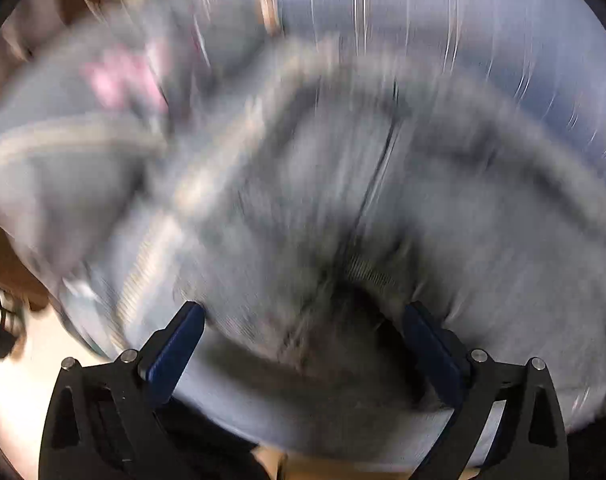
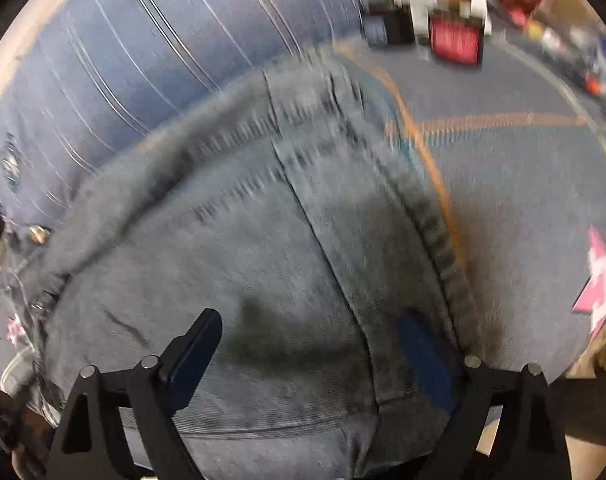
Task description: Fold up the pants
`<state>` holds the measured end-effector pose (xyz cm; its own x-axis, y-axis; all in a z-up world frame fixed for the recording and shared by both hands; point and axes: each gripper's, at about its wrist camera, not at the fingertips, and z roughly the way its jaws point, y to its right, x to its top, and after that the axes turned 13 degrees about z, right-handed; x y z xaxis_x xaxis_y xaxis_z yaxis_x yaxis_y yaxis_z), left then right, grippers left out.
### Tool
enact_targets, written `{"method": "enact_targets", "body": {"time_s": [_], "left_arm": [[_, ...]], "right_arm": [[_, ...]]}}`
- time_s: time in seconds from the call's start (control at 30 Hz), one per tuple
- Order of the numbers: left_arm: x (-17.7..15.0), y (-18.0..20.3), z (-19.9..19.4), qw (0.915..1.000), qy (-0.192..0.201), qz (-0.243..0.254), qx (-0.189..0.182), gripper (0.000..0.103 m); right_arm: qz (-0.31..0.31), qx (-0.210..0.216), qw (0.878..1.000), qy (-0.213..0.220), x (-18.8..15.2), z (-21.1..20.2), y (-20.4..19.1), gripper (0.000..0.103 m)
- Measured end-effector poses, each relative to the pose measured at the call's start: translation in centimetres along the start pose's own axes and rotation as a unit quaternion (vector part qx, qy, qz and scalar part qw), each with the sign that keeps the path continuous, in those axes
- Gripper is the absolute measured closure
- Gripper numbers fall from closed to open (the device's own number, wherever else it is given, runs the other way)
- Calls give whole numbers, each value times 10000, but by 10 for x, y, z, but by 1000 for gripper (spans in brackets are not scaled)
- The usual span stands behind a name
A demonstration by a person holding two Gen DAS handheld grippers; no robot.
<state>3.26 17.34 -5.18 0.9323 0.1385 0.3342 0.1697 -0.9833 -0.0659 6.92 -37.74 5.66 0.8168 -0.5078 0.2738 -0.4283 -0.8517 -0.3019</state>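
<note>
1. Denim pants (image 1: pixel 303 208) lay bunched on a blue striped cloth (image 1: pixel 463 20), filling most of the left wrist view, which was badly blurred.
2. Left gripper (image 1: pixel 305 312) stood with its jaws spread wide, both blue pads against the rumpled fabric but gripping nothing.
3. Right gripper (image 2: pixel 311 320) was likewise released, its fingers wide apart over the jeans, a seam running between them.
4. Beyond the pants in the right view sat a red box (image 2: pixel 455 42), and a pink star shape (image 2: pixel 603 276) near the edge.
</note>
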Motion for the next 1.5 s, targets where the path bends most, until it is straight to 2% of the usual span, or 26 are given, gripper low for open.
{"method": "enact_targets", "body": {"time_s": [0.1, 0.17, 0.23, 0.37, 0.47, 0.53, 0.63, 0.7, 0.73, 0.83, 0.87, 1.0, 1.07, 1.13, 1.17, 1.2, 1.23, 1.27, 1.3, 1.33, 1.37, 1.43, 1.5], "left_arm": [[6, -16, -16, 9980, 453, -406, -171, 3], [23, -20, -35, 9957, 795, -422, -208, 4], [46, -20, -51, 9929, 1116, -331, -257, 3], [102, -17, -57, 9887, 1434, -160, -404, 3], [156, -17, -40, 9873, 1405, -161, -725, 3], [190, -22, -11, 9887, 1093, -213, -1008, 4], [222, -23, 18, 9881, 920, -308, -1191, 5], [248, -26, 39, 9862, 789, -445, -1385, 10], [258, -27, 48, 9858, 729, -507, -1425, 16], [276, -26, 72, 9846, 400, -543, -1613, 38], [279, -22, 78, 9858, 309, -446, -1591, 42], [285, -16, 95, 9872, 116, -397, -1538, 42], [286, -15, 99, 9869, 116, -396, -1558, 38], [288, -11, 98, 9887, 167, -302, -1460, 37], [289, -8, 98, 9897, 170, -242, -1399, 39], [291, -5, 97, 9915, 170, -149, -1280, 45], [293, -2, 98, 9926, 143, -70, -1200, 66], [295, 0, 98, 9933, 109, -12, -1146, 85], [297, 3, 98, 9952, 64, 42, -976, 94], [298, 4, 98, 9959, 25, 37, -899, 99], [300, 4, 98, 9958, -5, 1, -915, 100], [302, 1, 94, 9951, 18, -84, -983, 100], [303, -5, 80, 9942, 207, -125, -1046, 101]], "right_arm": [[68, 338, 9991, 252, 18, -26, -6, 11], [-2, 400, 9983, 415, 40, -36, -14, 11], [-38, 367, 9980, 507, 68, -33, -25, 11], [-245, 421, 9969, 617, 139, -10, -53, 11], [-249, 179, 9982, 519, 182, 19, -68, 12], [-196, 39, 9992, 341, 199, 39, -68, 15], [-184, -40, 9998, 49, 216, 62, -66, 18], [-271, -97, 9996, -34, 220, 75, -66, 18], [-285, -117, 9995, -76, 221, 80, -64, 18], [-291, -89, 9992, -242, 228, 89, -60, 25], [-280, -95, 9992, -276, 231, 91, -58, 28], [-258, -176, 9991, -271, 244, 97, -59, 31], [-310, -248, 9987, -305, 247, 102, -62, 31], [-353, -322, 9982, -352, 248, 110, -64, 31], [-355, -324, 9981, -396, 249, 114, -66, 35], [-359, -327, 9979, -431, 249, 117, -67, 50], [-410, -381, 9975, -437, 248, 120, -70, 57], [-527, -522, 9964, -398, 247, 122, -73, 72], [-580, -584, 9957, -414, 247, 123, -75, 76], [-603, -604, 9954, -437, 247, 124, -77, 79], [-636, -616, 9950, -462, 247, 123, -79, 83], [-730, -676, 9943, -374, 246, 119, -85, 84], [-736, -619, 9952, -206, 245, 108, -89, 84]]}}
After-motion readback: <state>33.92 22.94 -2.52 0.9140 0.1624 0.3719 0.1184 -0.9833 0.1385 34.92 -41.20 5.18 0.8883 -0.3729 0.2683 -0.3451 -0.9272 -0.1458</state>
